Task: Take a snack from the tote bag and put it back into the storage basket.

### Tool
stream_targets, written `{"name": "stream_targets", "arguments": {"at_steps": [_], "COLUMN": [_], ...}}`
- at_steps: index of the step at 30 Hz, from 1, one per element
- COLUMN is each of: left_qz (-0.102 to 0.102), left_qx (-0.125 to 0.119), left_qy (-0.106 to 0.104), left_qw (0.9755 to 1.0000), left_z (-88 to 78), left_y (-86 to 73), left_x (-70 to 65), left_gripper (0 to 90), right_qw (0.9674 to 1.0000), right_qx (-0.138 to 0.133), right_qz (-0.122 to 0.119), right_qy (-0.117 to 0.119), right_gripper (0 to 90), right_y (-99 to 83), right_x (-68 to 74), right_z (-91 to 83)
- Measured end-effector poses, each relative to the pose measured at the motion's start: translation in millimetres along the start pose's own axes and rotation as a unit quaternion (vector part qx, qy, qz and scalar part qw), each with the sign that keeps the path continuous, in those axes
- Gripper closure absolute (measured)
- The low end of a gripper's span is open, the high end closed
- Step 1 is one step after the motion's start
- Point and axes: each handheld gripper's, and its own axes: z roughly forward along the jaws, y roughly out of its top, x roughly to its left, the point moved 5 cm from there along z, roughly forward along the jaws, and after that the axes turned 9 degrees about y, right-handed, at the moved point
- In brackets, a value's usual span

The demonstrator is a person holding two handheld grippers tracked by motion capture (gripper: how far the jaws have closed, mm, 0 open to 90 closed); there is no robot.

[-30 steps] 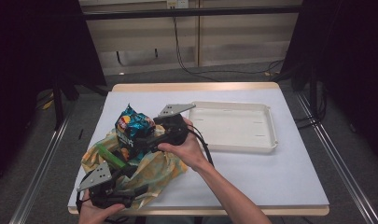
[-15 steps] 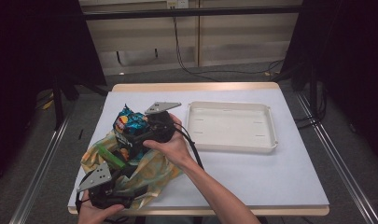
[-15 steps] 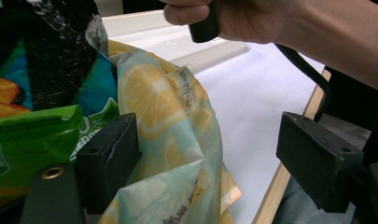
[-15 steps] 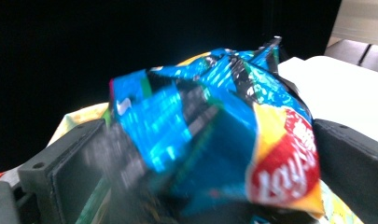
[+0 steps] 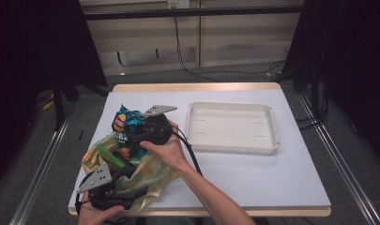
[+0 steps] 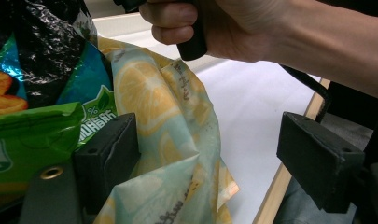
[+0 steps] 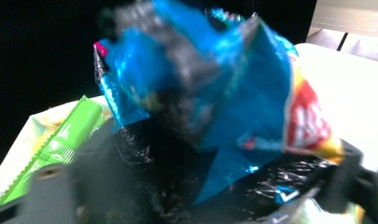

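High view: a white table (image 5: 253, 183) carries a heap of snack bags near its left edge and a white tray (image 5: 231, 126) towards the far right. The blue chip bag (image 5: 124, 126) sits on top of the heap, about midway along the left edge. Under it lies a yellow lemon-print bag (image 5: 152, 176), reaching towards the near left corner, with a green packet (image 5: 109, 155) lying between the two. The right gripper (image 5: 140, 133) is at the blue chip bag, its hand wrapped round the black body and the grey plate on top. The left gripper (image 5: 124, 171) lies at the near left corner, pointing into the lemon-print bag.

Left gripper view: jaws stand wide apart. The left-hand jaw rests against the folds of the lemon-print bag (image 6: 177, 140); the right-hand jaw stands clear over bare table near its edge. Nothing is pinched. The green packet (image 6: 28, 135) and blue chip bag (image 6: 46, 51) crowd the left side. The right hand (image 6: 233, 28) shows at the top.

Right gripper view: blurred. The blue chip bag (image 7: 214, 93) sits between the jaws, which have just been closing. Whether the pads press on it I cannot tell. The green packet (image 7: 60, 140) lies at the left.
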Motion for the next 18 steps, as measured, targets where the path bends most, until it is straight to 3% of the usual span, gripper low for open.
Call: {"name": "stream_targets", "arguments": {"at_steps": [8, 11, 18], "left_qz": [-0.001, -0.004, -0.004], "left_qx": [0.001, -0.002, 0.002], "left_qy": [0.004, -0.002, 0.006], "left_qw": [1.0, 1.0, 1.0], "left_z": [-1.2, -0.7, -1.5], "left_y": [-0.3, -0.9, -0.8], "left_x": [0.6, 0.0, 1.2], "left_gripper": [20.6, 20.5, 20.5], "right_qw": [0.9996, 0.9997, 0.9992], "right_qx": [-0.012, -0.014, -0.029], "right_qz": [0.02, 0.016, 0.01], "right_qy": [0.013, 0.014, 0.027], "right_gripper": [46.4, 49.4, 53.9], "right_y": [1.0, 0.8, 3.3], "right_x": [-2.6, -1.6, -0.4], "right_z": [-5.8, -8.0, -17.6]}}
